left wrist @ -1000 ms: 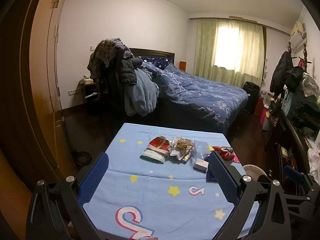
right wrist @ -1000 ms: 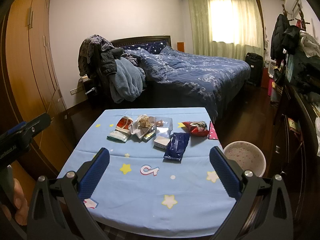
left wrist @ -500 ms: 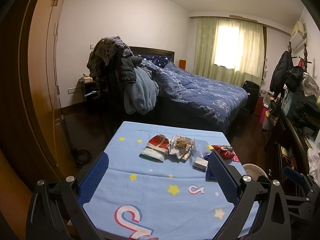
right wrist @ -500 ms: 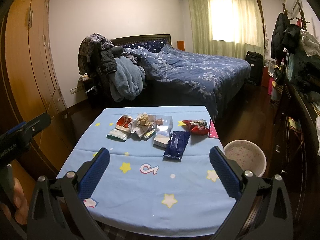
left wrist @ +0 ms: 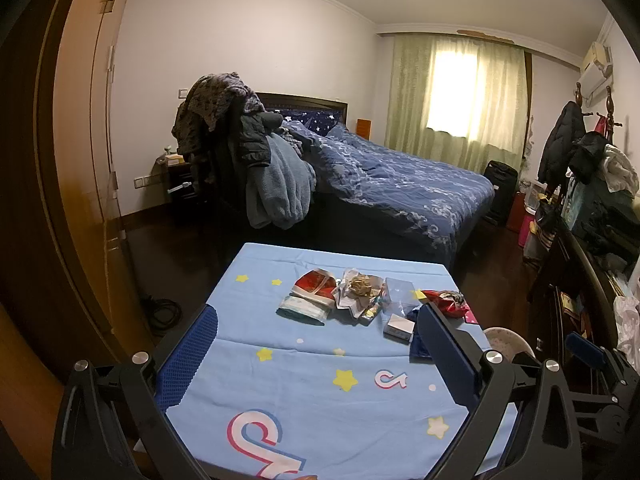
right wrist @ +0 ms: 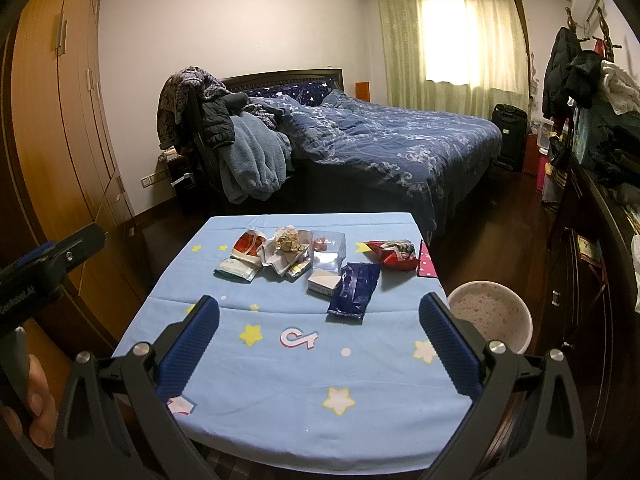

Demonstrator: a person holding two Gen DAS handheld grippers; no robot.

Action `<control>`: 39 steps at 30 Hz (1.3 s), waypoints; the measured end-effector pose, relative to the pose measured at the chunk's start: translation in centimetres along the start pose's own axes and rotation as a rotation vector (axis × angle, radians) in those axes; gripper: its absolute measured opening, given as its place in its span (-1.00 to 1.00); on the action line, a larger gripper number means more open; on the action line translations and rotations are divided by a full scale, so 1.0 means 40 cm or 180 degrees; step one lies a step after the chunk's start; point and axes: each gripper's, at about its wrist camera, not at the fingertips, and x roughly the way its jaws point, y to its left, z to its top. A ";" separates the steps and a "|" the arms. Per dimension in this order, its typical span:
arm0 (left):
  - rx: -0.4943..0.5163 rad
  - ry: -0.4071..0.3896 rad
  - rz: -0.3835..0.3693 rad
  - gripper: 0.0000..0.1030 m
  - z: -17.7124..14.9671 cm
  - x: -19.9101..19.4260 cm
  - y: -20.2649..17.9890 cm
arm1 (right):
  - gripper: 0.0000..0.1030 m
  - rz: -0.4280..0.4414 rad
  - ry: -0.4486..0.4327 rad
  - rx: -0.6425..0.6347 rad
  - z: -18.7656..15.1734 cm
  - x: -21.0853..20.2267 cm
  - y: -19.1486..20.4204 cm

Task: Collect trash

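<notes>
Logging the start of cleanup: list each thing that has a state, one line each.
left gripper: open, empty.
right gripper: open, empty.
clear plastic box: upright on the table.
dark blue wrapper: lying flat.
red snack bag: crumpled, on its side.
pink bin: open top, beside the table.
curtains: drawn.

A light-blue cloth with yellow stars (right wrist: 304, 360) covers the surface. On it lie a dark-blue glossy packet (right wrist: 354, 291), a red crinkled snack bag (right wrist: 390, 254) and a small white cardboard box (right wrist: 323, 283). The round bin (right wrist: 494, 316) is white with pink speckles.
</notes>
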 end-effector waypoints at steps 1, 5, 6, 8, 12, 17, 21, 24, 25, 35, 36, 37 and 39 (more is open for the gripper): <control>0.0001 -0.0001 -0.0002 0.93 0.000 -0.001 0.000 | 0.94 0.0001 -0.0001 -0.0001 0.000 0.000 0.000; 0.0002 -0.0003 0.0001 0.93 0.001 -0.001 0.000 | 0.94 0.0003 -0.0002 0.0002 0.000 -0.001 0.000; 0.0003 -0.0002 0.0003 0.93 0.001 -0.001 -0.001 | 0.94 0.0002 0.0001 -0.0001 0.000 0.000 0.000; 0.0002 0.0000 0.0003 0.93 0.001 0.000 -0.001 | 0.94 0.0003 0.0003 0.0000 0.001 0.000 0.000; -0.0002 0.0002 0.0004 0.93 0.001 0.000 -0.001 | 0.94 0.0005 0.0004 0.0000 0.000 0.000 -0.001; -0.0001 0.0001 0.0004 0.93 0.000 0.000 -0.001 | 0.94 0.0003 0.0009 0.0004 -0.005 0.002 0.000; -0.0005 0.0018 0.0003 0.93 -0.002 0.001 0.000 | 0.94 0.0004 0.0017 0.0003 -0.008 0.003 -0.001; 0.0002 0.0022 0.0009 0.93 -0.005 0.000 -0.004 | 0.94 0.0005 0.0017 0.0003 -0.008 0.004 -0.001; -0.0001 0.0029 0.0009 0.93 -0.005 -0.002 -0.004 | 0.94 0.0006 0.0018 0.0005 -0.008 0.004 -0.001; 0.0010 0.0126 -0.0005 0.93 -0.028 0.022 -0.022 | 0.94 0.0010 0.0118 0.0033 -0.053 0.052 -0.017; 0.0013 0.0146 -0.0003 0.93 -0.030 0.026 -0.025 | 0.94 0.0011 0.0137 0.0039 -0.048 0.060 -0.017; 0.0013 0.0165 -0.0004 0.93 -0.027 0.035 -0.022 | 0.94 0.0010 0.0152 0.0044 -0.053 0.065 -0.018; 0.0014 0.0216 -0.0005 0.93 -0.027 0.054 -0.022 | 0.94 0.0015 0.0195 0.0059 -0.046 0.079 -0.023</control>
